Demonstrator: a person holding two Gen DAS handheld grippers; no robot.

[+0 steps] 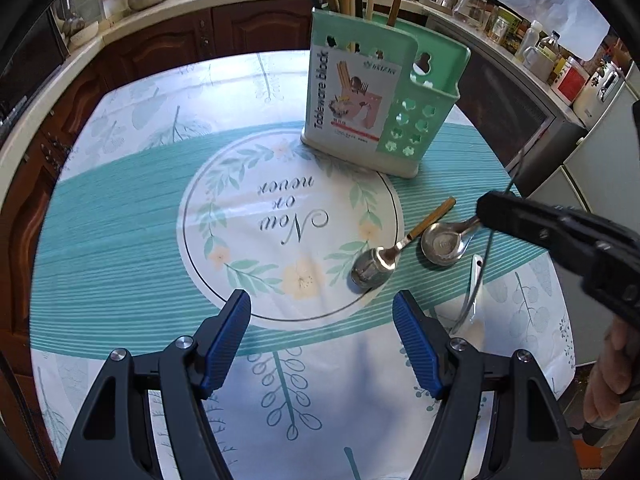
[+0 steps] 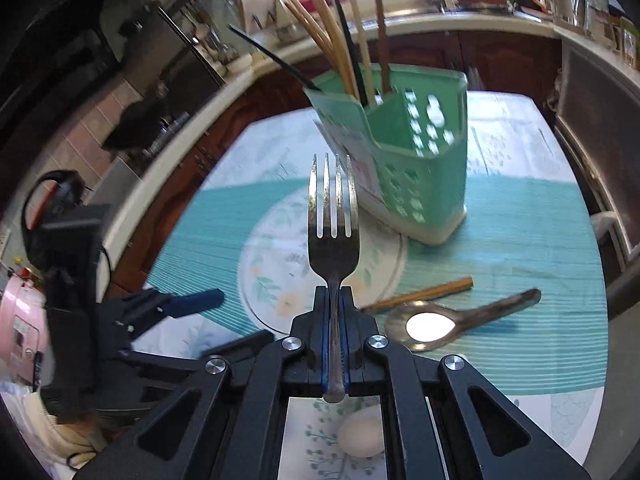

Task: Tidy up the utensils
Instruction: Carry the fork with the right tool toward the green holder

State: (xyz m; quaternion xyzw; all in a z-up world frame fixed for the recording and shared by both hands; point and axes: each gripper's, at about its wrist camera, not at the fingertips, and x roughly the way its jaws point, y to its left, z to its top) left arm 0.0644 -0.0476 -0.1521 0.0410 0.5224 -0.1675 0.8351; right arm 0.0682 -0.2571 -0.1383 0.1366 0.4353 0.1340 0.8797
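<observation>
My right gripper (image 2: 334, 294) is shut on the handle of a steel fork (image 2: 332, 232), held off the table with its tines pointing up and away. In the left wrist view the right gripper (image 1: 490, 208) comes in from the right, with the fork (image 1: 514, 178) showing as a thin edge-on line. The green utensil holder (image 1: 380, 100) (image 2: 408, 160) stands at the back with several chopsticks (image 2: 348, 52) in it. A wooden-handled spoon (image 1: 374, 268) and a steel spoon (image 1: 444, 244) (image 2: 432, 324) lie side by side on the tablecloth. My left gripper (image 1: 321, 294) hangs open over the cloth, holding nothing.
Another metal utensil (image 1: 472, 284) lies on the cloth under the right gripper. The patterned tablecloth (image 1: 120, 208) covers a small table; dark wooden cabinets (image 1: 248, 28) and a crowded counter (image 1: 540, 52) ring it. A hand (image 1: 612, 380) holds the right gripper.
</observation>
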